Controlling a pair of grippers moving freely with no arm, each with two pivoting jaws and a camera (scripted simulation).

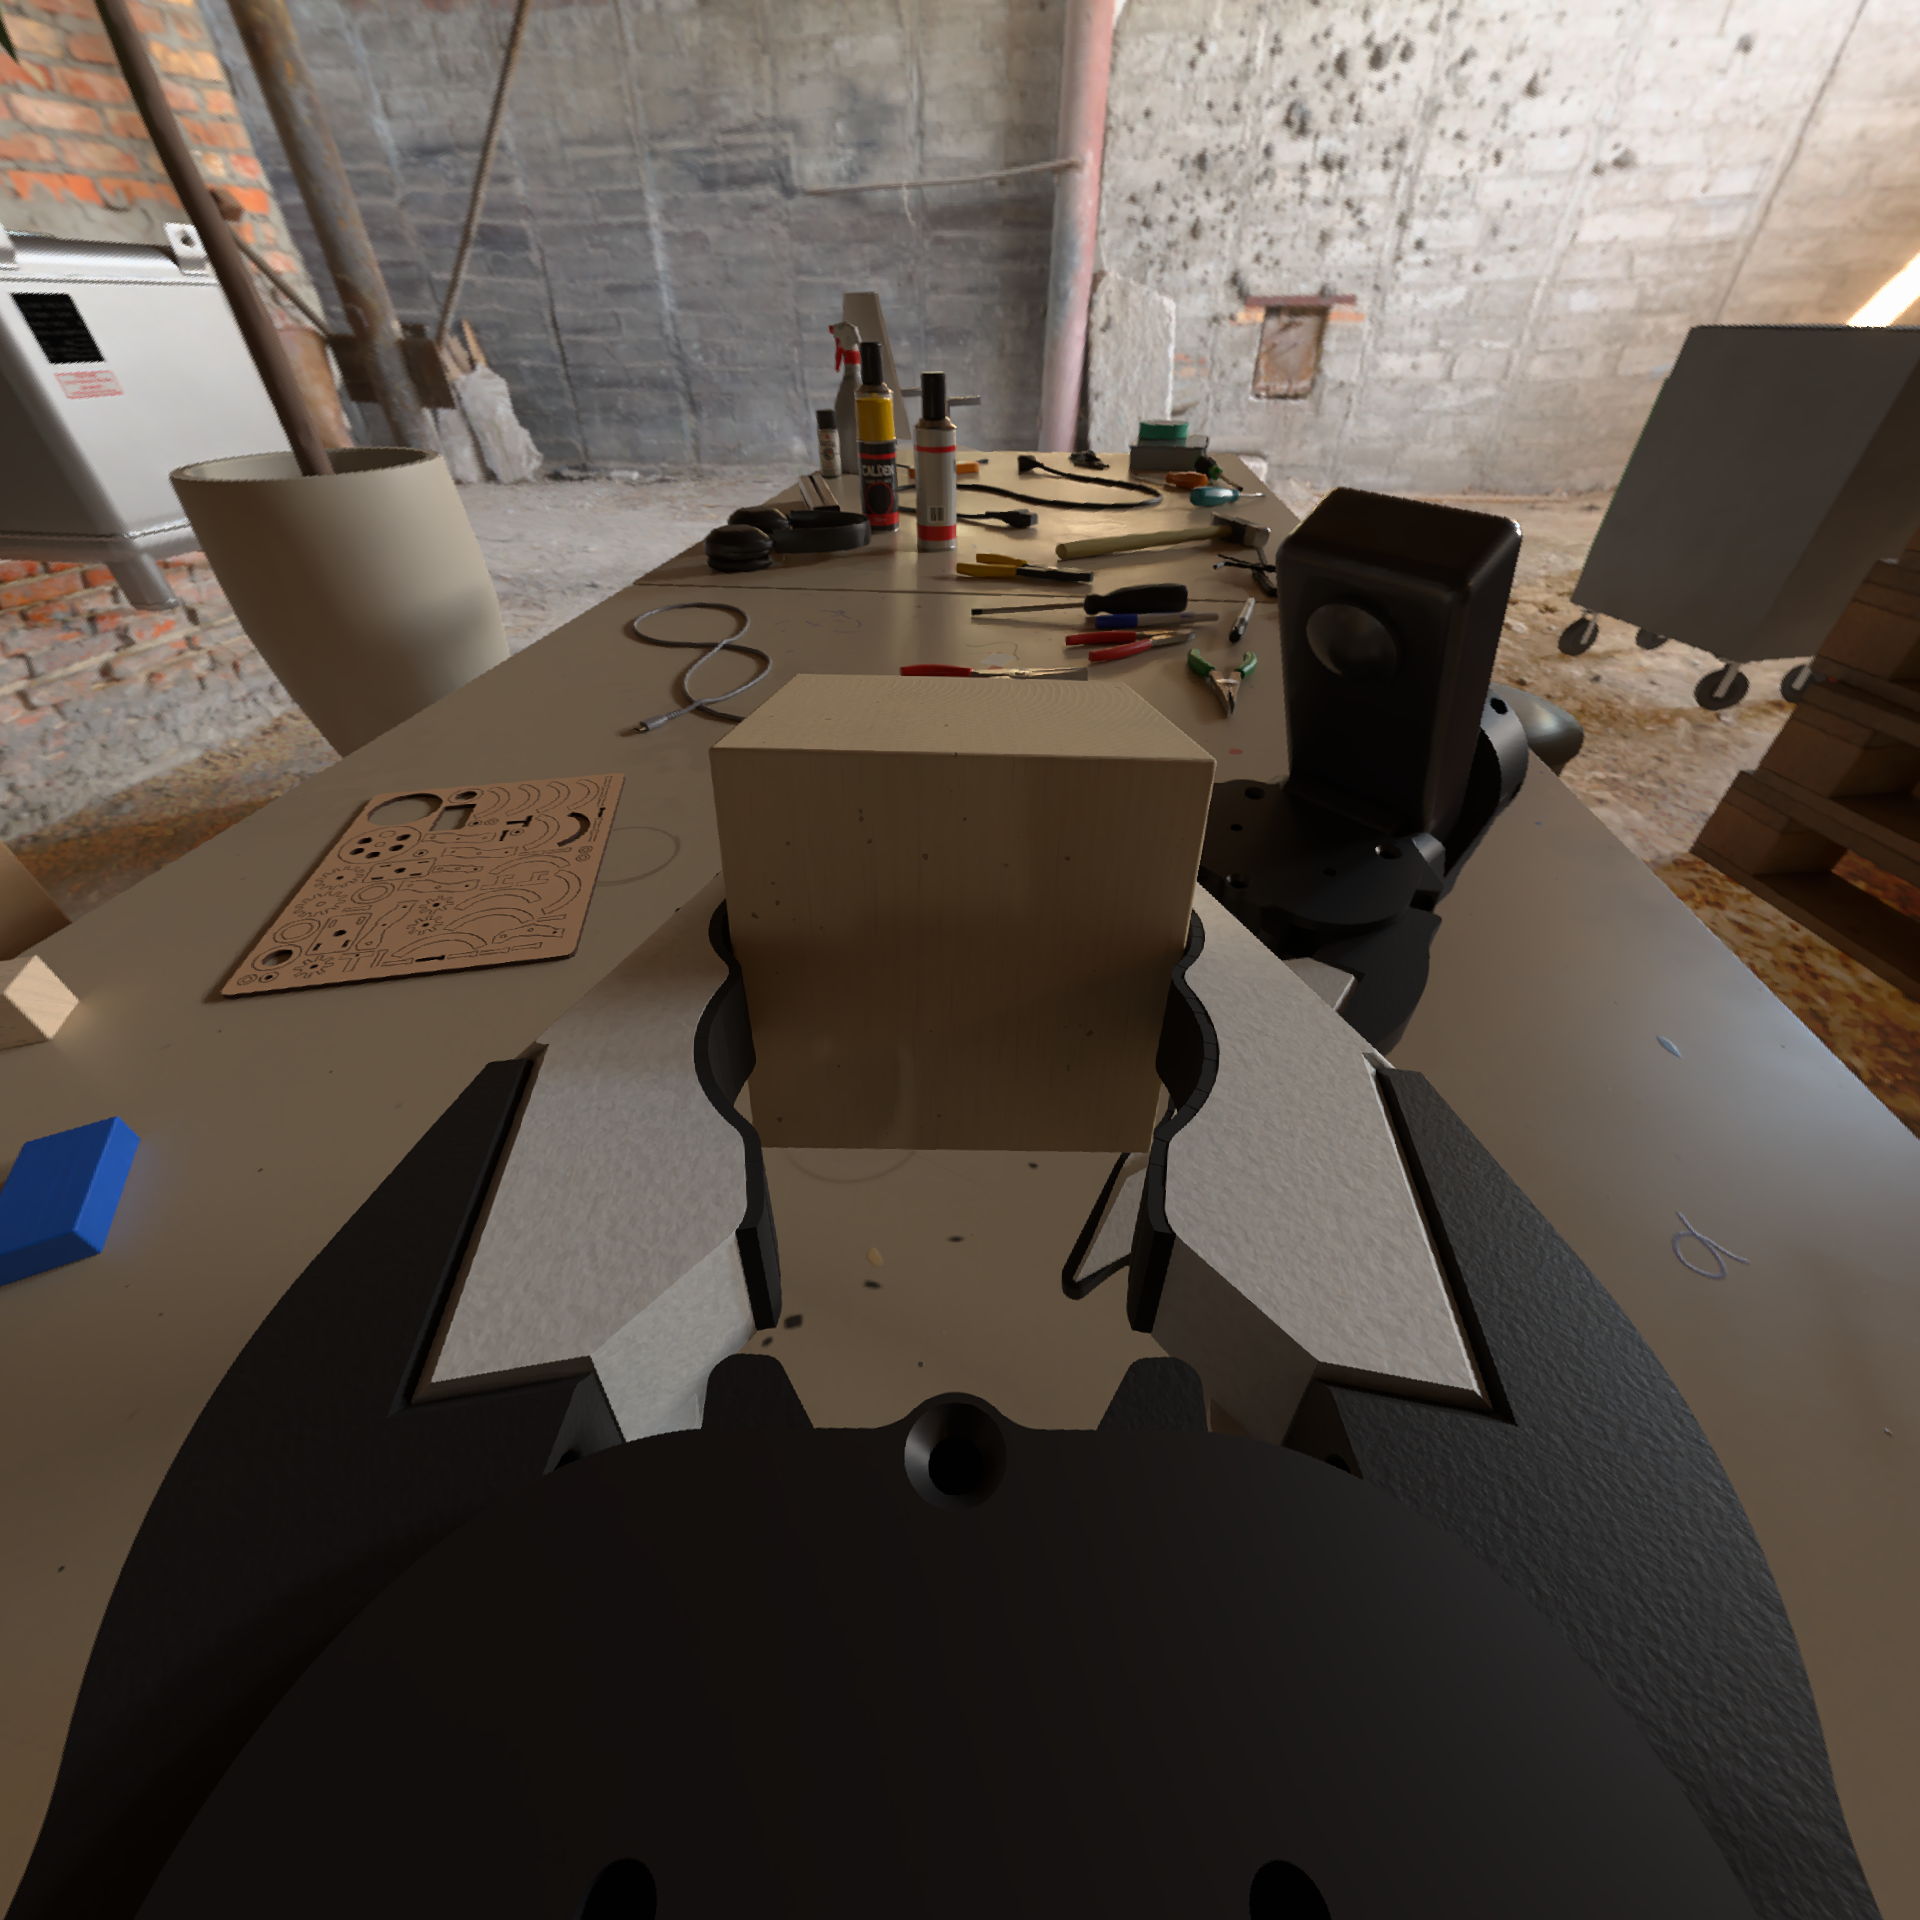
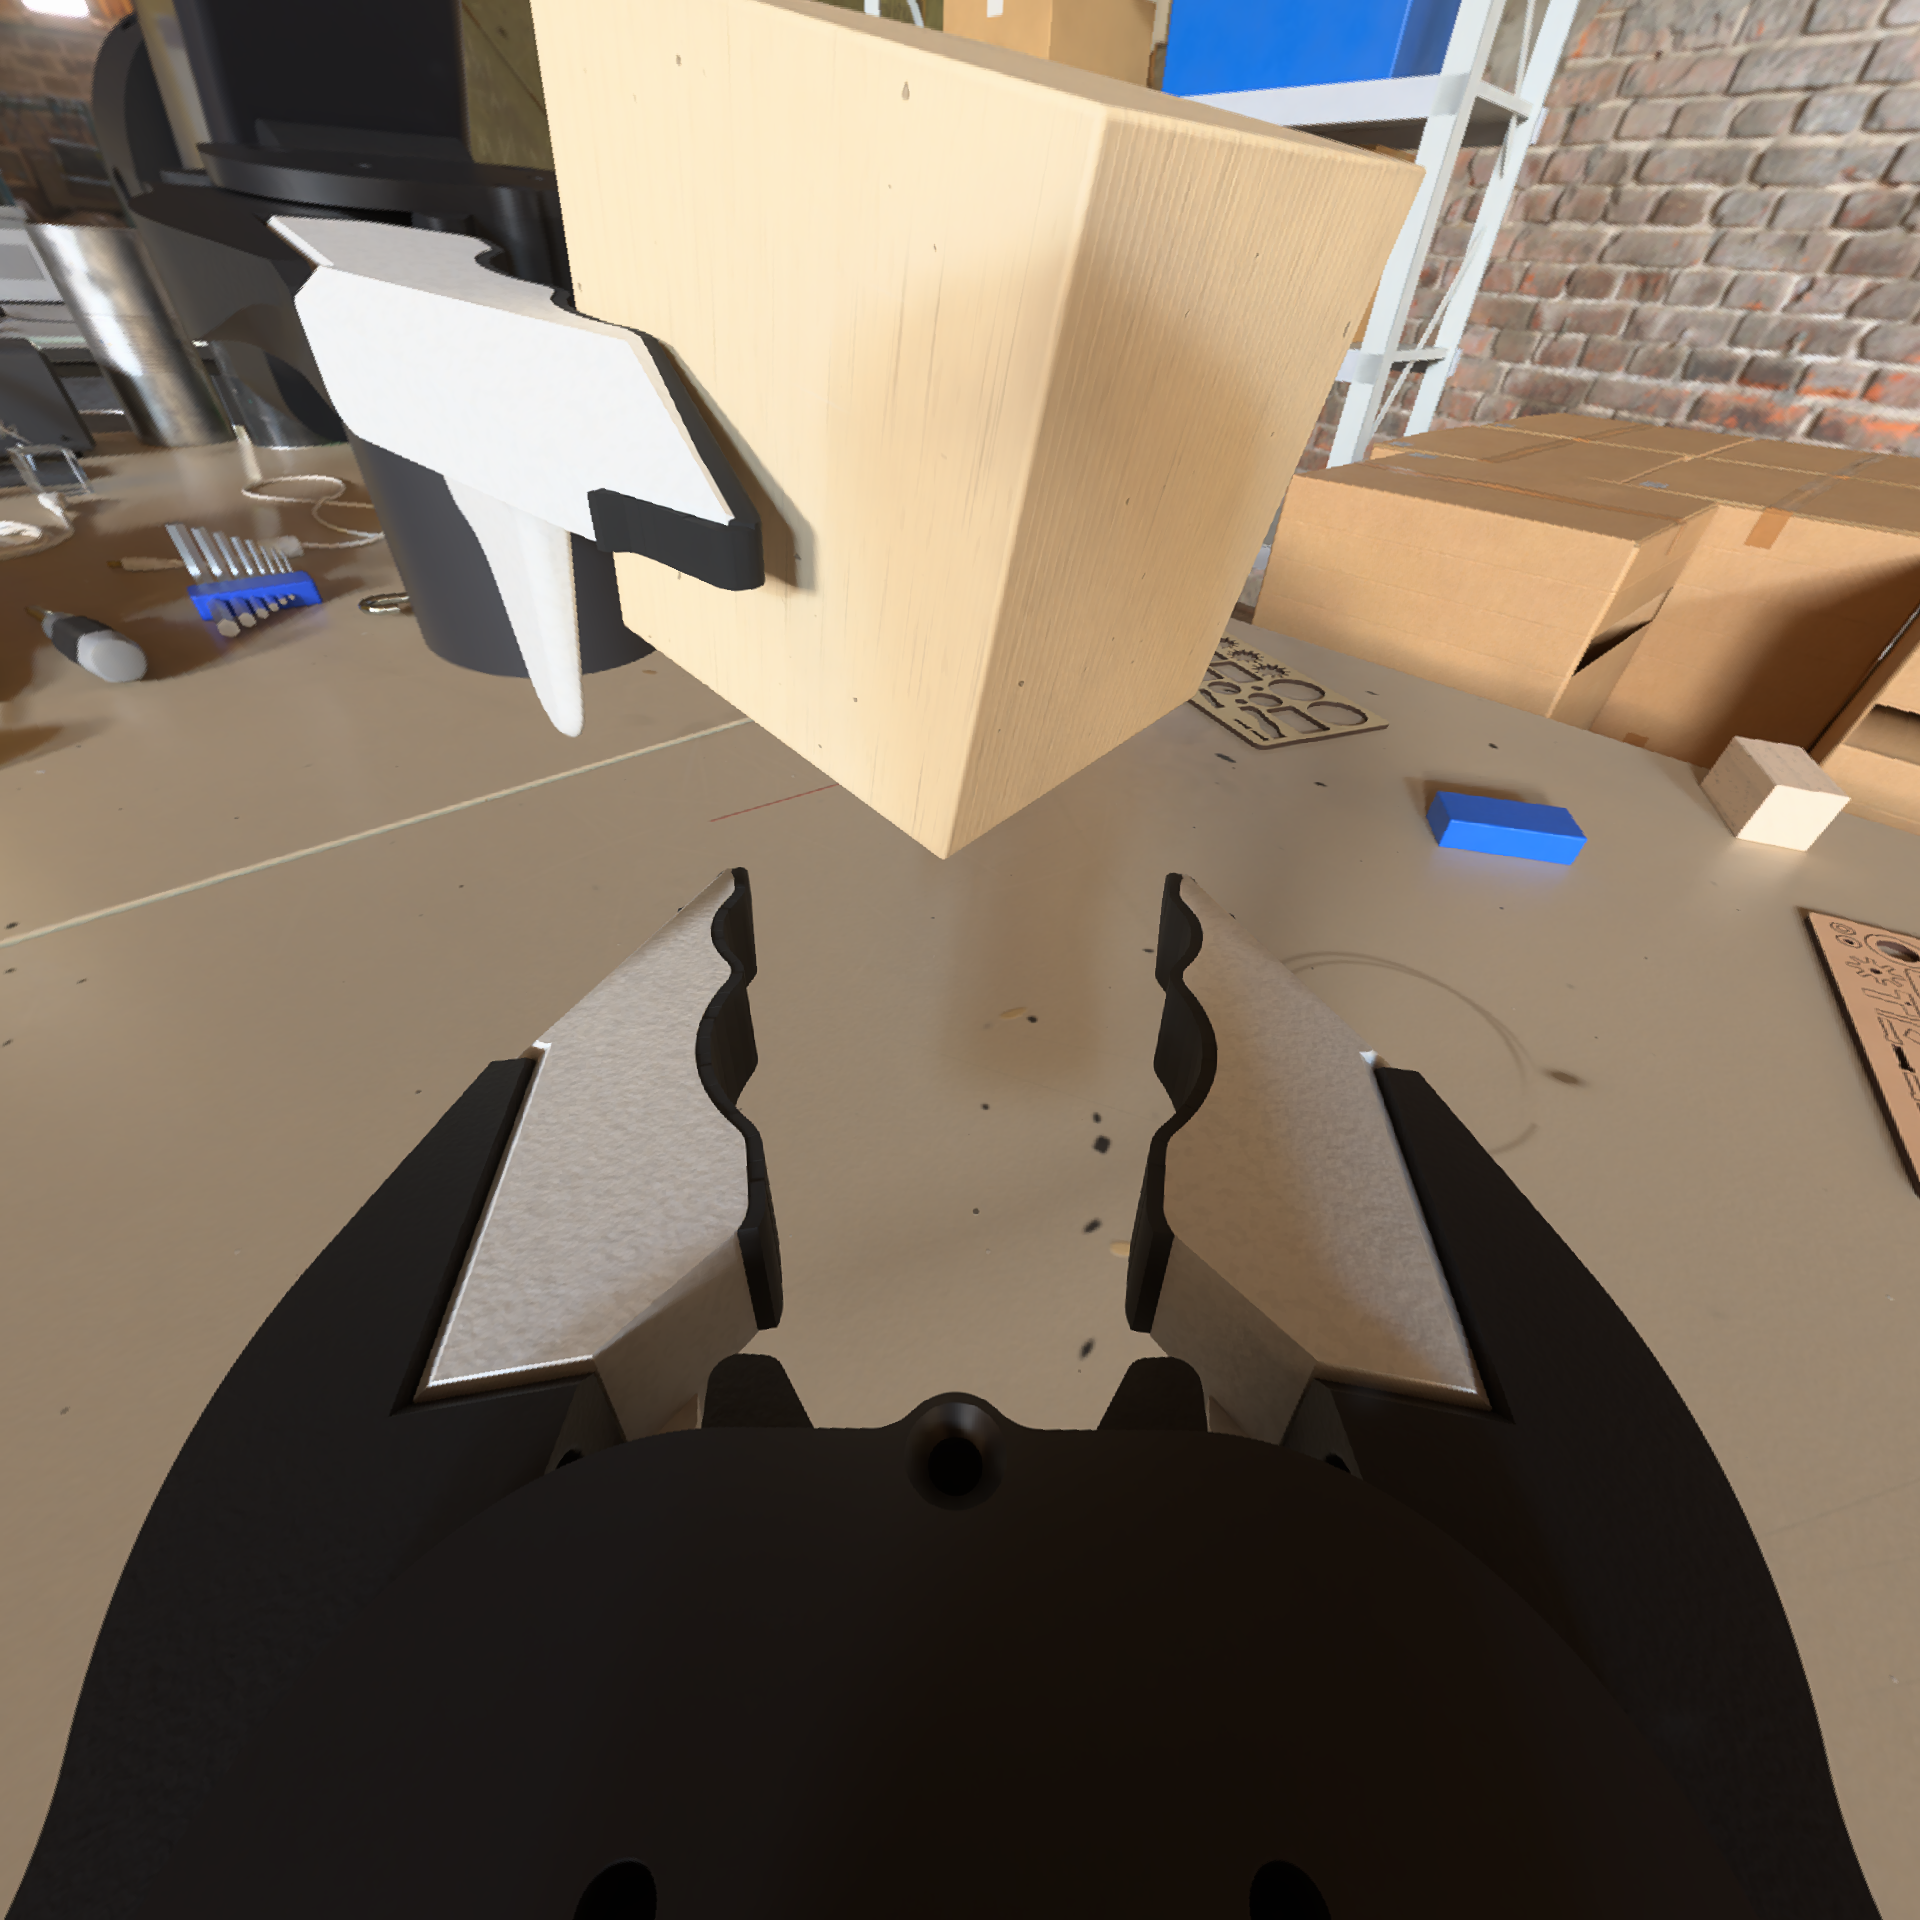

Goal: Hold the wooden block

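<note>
So the only real containers here are the brown cardboard boxes (image 2: 1621,561) stacked off the table edge beyond the big pale square-sided wooden block (image 1: 961,935); one has a flap hanging loose, but I can't see what's inside any of them. Over in the left wrist view there's also a wide beige round tub (image 1: 343,582) on the floor left of the block with a rusty pole (image 1: 208,229) standing in it. Now the block itself: the left gripper (image 1: 958,940) has it clamped between its two white fingers with black wavy pads, one pad pressed flat on each side face, so the fingers are closed onto the wood. The block sits out near the fingertips, with an open gap between its near face and the gripper body. From the right wrist view (image 2: 945,416) the block is clearly up off the tan worktop (image 2: 312,831), tilted so that one bottom corner points down at the table. It looks about cube-shaped, so I can't call a long axis. The right gripper (image 2: 954,883) sits just short of that low corner, its fingers spread apart with only bare table between them, not touching the block. On the table past the block lie a small flat blue block (image 2: 1507,826) and a little pale wood offcut (image 2: 1777,805), both well apart from it.
</note>
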